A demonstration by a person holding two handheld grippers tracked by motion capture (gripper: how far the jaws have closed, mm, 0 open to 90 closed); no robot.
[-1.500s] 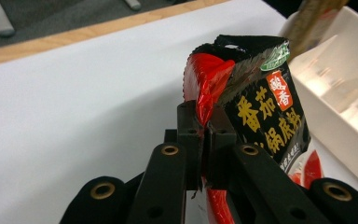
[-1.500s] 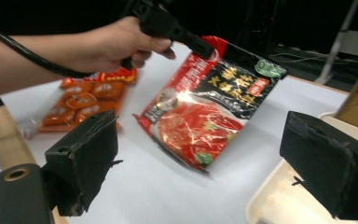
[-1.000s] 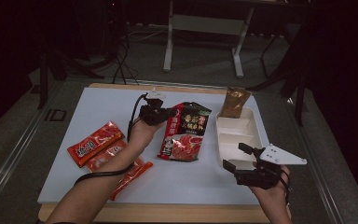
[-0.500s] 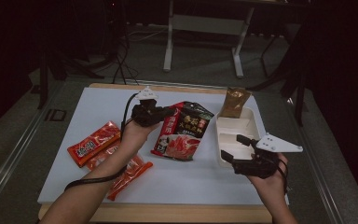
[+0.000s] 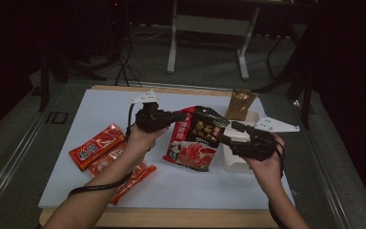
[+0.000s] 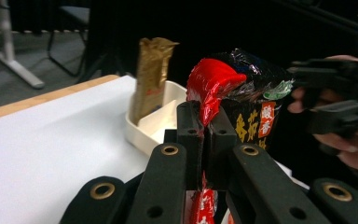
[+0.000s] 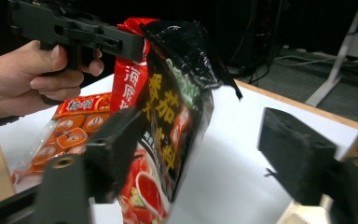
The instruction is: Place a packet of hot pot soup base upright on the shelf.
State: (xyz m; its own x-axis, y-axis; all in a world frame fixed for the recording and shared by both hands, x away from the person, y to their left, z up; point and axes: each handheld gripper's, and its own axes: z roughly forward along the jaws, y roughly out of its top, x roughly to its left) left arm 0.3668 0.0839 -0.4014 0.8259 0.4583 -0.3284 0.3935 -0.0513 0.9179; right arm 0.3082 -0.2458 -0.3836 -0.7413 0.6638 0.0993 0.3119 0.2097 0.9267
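Note:
A red and black snack bag point(image 5: 195, 140) hangs tilted over the white table, its lower end still near the surface. My left gripper point(image 5: 181, 116) is shut on the bag's red top corner; in the left gripper view the jaws point(image 6: 204, 126) pinch that corner of the bag point(image 6: 251, 93). My right gripper point(image 5: 228, 133) comes in from the right at the bag's dark top edge. In the right gripper view the bag point(image 7: 172, 107) stands between its jaws point(image 7: 205, 140), close to the left one and far from the right. These jaws have just been closing without pressing on it.
A white tray point(image 5: 233, 162) sits at the right, with a brown pouch point(image 5: 239, 104) upright at its far end. Red packets point(image 5: 96, 145) lie at the table's left, and another point(image 5: 133, 176) rests under my left forearm. The table's wooden front edge point(image 5: 171, 217) is near.
The left gripper has lifted the bag's top corner higher. The right gripper has moved left and up to the bag, and its jaws have narrowed.

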